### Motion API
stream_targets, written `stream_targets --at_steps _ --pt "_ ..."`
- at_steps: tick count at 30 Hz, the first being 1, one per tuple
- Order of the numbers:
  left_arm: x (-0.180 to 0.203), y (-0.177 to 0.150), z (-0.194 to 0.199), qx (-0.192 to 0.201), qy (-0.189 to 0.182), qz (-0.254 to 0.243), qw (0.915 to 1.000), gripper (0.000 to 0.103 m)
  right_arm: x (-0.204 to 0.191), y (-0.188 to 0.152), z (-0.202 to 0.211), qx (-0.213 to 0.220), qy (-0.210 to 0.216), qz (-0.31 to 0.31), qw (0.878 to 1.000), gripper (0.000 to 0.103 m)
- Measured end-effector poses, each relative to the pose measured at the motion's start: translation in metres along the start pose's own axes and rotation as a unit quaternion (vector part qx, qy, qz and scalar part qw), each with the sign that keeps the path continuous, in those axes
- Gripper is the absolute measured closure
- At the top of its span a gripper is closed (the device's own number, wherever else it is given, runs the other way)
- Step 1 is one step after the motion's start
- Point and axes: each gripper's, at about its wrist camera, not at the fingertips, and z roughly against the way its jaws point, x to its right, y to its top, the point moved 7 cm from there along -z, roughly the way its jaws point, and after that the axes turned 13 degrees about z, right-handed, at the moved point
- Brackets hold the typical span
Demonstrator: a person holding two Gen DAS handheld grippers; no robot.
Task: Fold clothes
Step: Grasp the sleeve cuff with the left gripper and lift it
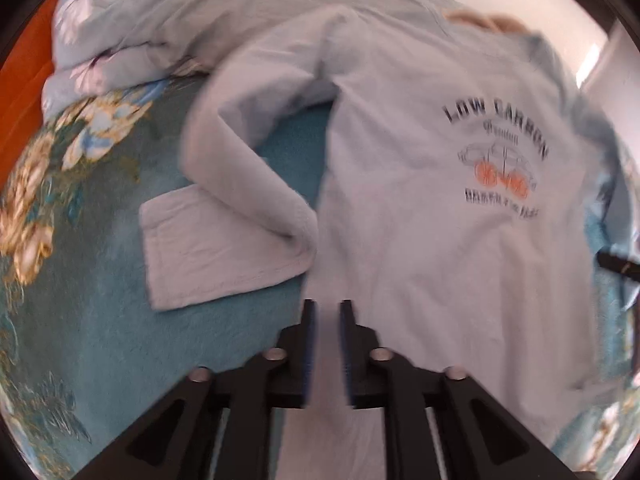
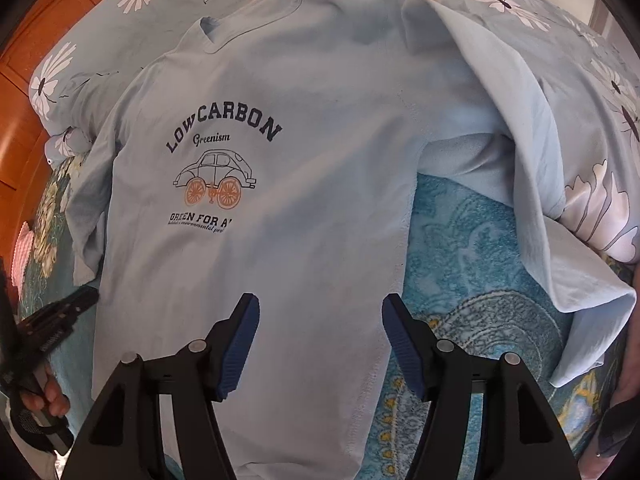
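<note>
A pale blue T-shirt [image 1: 420,240] [image 2: 300,264] printed "LOW CARBON" with a car lies front-up on the bed. In the left wrist view its sleeve [image 1: 224,232] is bent back on itself beside the body. In the right wrist view the other sleeve [image 2: 540,184] spreads out to the right. My left gripper [image 1: 328,304] hovers at the shirt's lower edge, its pads a narrow gap apart and pressing on nothing. My right gripper [image 2: 320,300] stands wide open above the shirt's lower side edge, nothing between its fingers. The left gripper [image 2: 60,312] also shows at the left, held by a hand [image 2: 48,396].
A teal floral blanket [image 1: 100,300] [image 2: 480,260] covers the bed under the shirt. A pale blue quilt with daisies [image 2: 560,60] [image 1: 160,20] is bunched along the far side. Orange wooden furniture [image 2: 24,80] stands at the left.
</note>
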Motion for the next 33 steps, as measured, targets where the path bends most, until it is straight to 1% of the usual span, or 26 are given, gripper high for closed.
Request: stream_targets --at_steps 1,2,3,5,7,8,11,13,14,16,17,19,20,21,22,24,26,28,30,32,33 --pt "-0.011 0.010 0.005 0.008 -0.011 0.030 0.9995 0.060 -0.001 -0.001 0.000 0.001 0.002 0.000 1.000 0.028" --pt "-0.024 0.021 0.009 0.018 -0.015 0.060 0.9979 0.057 -0.001 -0.001 0.000 0.004 0.005 -0.001 1.000 0.027" --pt "-0.040 0.031 0.010 0.027 -0.009 0.090 0.9955 0.056 -0.001 0.000 -0.001 0.006 0.006 -0.002 1.000 0.027" --pt "-0.072 0.044 0.007 0.037 0.013 0.141 0.9892 0.056 -0.002 0.000 -0.002 0.006 0.007 -0.004 1.000 0.027" --pt "-0.091 0.045 -0.002 0.031 0.028 0.170 0.9846 0.056 -0.005 0.001 -0.003 0.007 0.012 -0.007 1.000 0.027" --pt "-0.098 0.044 -0.006 0.027 0.028 0.182 0.9825 0.057 -0.006 0.001 -0.004 0.007 0.015 -0.009 1.000 0.027" --pt "-0.108 0.044 -0.014 0.017 0.011 0.218 0.9757 0.058 -0.012 0.004 -0.004 0.008 0.016 0.000 1.000 0.027" --pt "-0.109 0.043 -0.013 0.023 0.003 0.232 0.9724 0.058 -0.015 0.007 -0.004 0.006 0.015 0.006 1.000 0.027" --pt "-0.107 0.043 -0.011 0.025 -0.001 0.233 0.9720 0.059 -0.016 0.008 -0.004 0.005 0.014 0.007 1.000 0.027" --pt "-0.099 0.041 -0.010 0.017 -0.017 0.233 0.9722 0.076 -0.018 0.010 -0.005 0.005 0.013 0.007 1.000 0.027" --pt "-0.095 0.039 -0.012 0.011 -0.020 0.227 0.9736 0.077 -0.018 0.011 -0.005 0.004 0.013 0.006 1.000 0.027" --pt "-0.092 0.037 -0.015 0.009 -0.008 0.212 0.9772 0.092 -0.019 0.012 -0.005 0.003 0.011 0.006 1.000 0.027" --pt "-0.091 0.037 -0.014 0.012 -0.007 0.211 0.9775 0.093 -0.020 0.012 -0.005 0.003 0.011 0.006 1.000 0.027" --pt "-0.092 0.038 -0.009 0.019 -0.007 0.212 0.9770 0.096 -0.020 0.012 -0.004 0.003 0.010 0.006 1.000 0.027" --pt "-0.094 0.041 -0.003 0.030 -0.006 0.214 0.9763 0.097 -0.020 0.013 -0.002 0.006 0.008 0.007 1.000 0.027" --pt "-0.103 0.055 0.018 0.073 0.024 0.198 0.9772 0.097 -0.019 0.014 0.001 0.009 0.004 0.007 1.000 0.027" --pt "-0.117 0.079 0.041 0.127 0.065 0.172 0.9746 0.097 -0.015 0.016 0.005 0.014 -0.002 0.005 1.000 0.027" --pt "-0.140 0.106 0.064 0.175 0.104 0.152 0.9672 0.097 -0.010 0.017 0.005 0.016 -0.007 0.002 1.000 0.027" --pt "-0.159 0.141 0.076 0.212 0.135 0.139 0.9580 0.097 -0.005 0.017 0.005 0.017 -0.011 -0.006 1.000 0.027" --pt "-0.182 0.180 0.085 0.239 0.157 0.129 0.9494 0.097 0.000 0.016 0.005 0.017 -0.013 -0.015 1.000 0.027" --pt "-0.189 0.196 0.083 0.245 0.168 0.122 0.9472 0.097 0.001 0.016 0.004 0.017 -0.014 -0.019 1.000 0.027"
